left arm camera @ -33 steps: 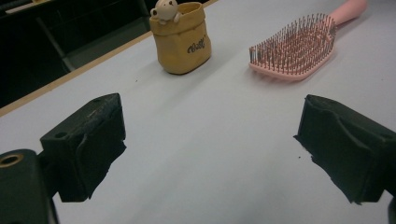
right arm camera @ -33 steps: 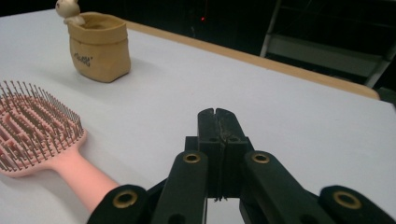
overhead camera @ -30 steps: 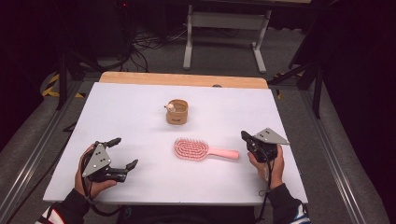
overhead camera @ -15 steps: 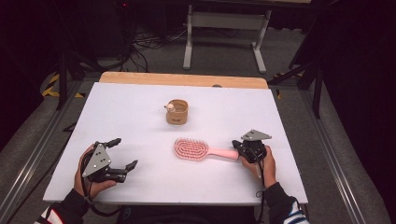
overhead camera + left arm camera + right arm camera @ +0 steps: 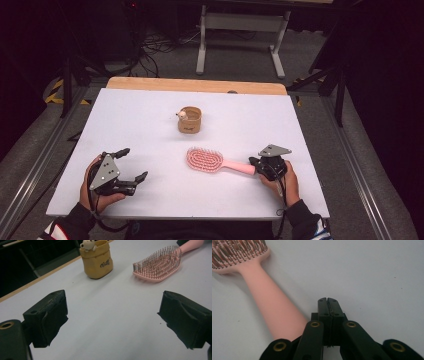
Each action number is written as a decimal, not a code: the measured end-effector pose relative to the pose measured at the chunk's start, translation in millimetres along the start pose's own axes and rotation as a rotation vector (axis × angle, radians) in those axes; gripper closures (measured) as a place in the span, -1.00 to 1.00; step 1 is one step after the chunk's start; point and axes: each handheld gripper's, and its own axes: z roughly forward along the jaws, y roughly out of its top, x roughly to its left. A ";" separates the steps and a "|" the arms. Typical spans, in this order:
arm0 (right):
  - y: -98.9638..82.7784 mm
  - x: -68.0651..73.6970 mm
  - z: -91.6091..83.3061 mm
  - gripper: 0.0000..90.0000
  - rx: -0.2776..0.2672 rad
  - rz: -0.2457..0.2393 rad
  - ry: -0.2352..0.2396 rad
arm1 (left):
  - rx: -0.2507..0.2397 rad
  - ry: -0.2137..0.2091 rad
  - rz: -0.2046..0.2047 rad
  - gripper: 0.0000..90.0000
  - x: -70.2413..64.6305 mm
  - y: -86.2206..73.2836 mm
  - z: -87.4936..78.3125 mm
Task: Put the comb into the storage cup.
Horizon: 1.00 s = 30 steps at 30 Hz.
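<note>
- closing in on the pink hairbrush, the right gripper sits low at the end of the brush's handle, its jaws pressed fully together with nothing between them
- in the right gripper view the handle runs just beside the shut jaws, on their left, so the brush is next to them rather than held; the jaws would have to spread before any grasp, or they may be meant to nudge the handle sideways
- the brush lies flat on the white table, bristles up, handle pointing toward the right hand, which makes the handle the natural place to take it
- the left gripper rests on the table with its jaws wide apart and bare tabletop between them, likely waiting its turn
- ahead of the left jaws stands a small tan cup with a little figure at its rim, upright, well apart from both grippers; the brush head lies ahead to their right
</note>
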 end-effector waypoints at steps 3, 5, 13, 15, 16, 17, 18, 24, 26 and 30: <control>-2.6 4.4 -5.0 1.00 0.010 -0.033 -0.001 | -0.002 -0.009 -0.008 -0.80 0.3 -0.3 0.0; -3.6 5.8 -6.4 1.00 0.011 -0.035 0.003 | -0.003 -0.010 -0.009 -0.80 0.2 -0.5 0.1; -5.4 11.9 -10.6 1.00 0.022 -0.051 0.013 | 0.010 -0.017 0.002 -0.80 -0.2 -0.9 1.1; -6.8 13.3 -12.6 1.00 0.022 -0.050 0.024 | 0.009 -0.016 0.002 -0.80 -1.0 -1.0 1.5; -6.8 13.3 -12.6 1.00 0.022 -0.050 0.024 | 0.009 -0.016 0.002 -0.80 -1.0 -1.0 1.5; -7.8 14.8 -14.0 1.00 0.024 -0.054 0.028 | 0.008 -0.020 0.001 -0.80 -1.1 -0.9 1.3; -7.8 14.8 -14.0 1.00 0.024 -0.054 0.028 | 0.008 -0.022 -0.002 -0.80 -1.2 -0.9 1.3; -10.2 19.4 -18.0 1.00 0.031 -0.071 0.046 | 0.017 -0.028 -0.001 -0.80 -1.3 -1.3 3.1; -10.8 21.1 -19.1 1.00 0.032 -0.081 0.047 | 0.020 -0.039 -0.004 -0.81 -1.2 -1.8 4.3; -11.5 25.4 -20.2 1.00 0.034 -0.111 0.037 | 0.022 -0.051 -0.002 -0.81 -1.9 -1.4 4.4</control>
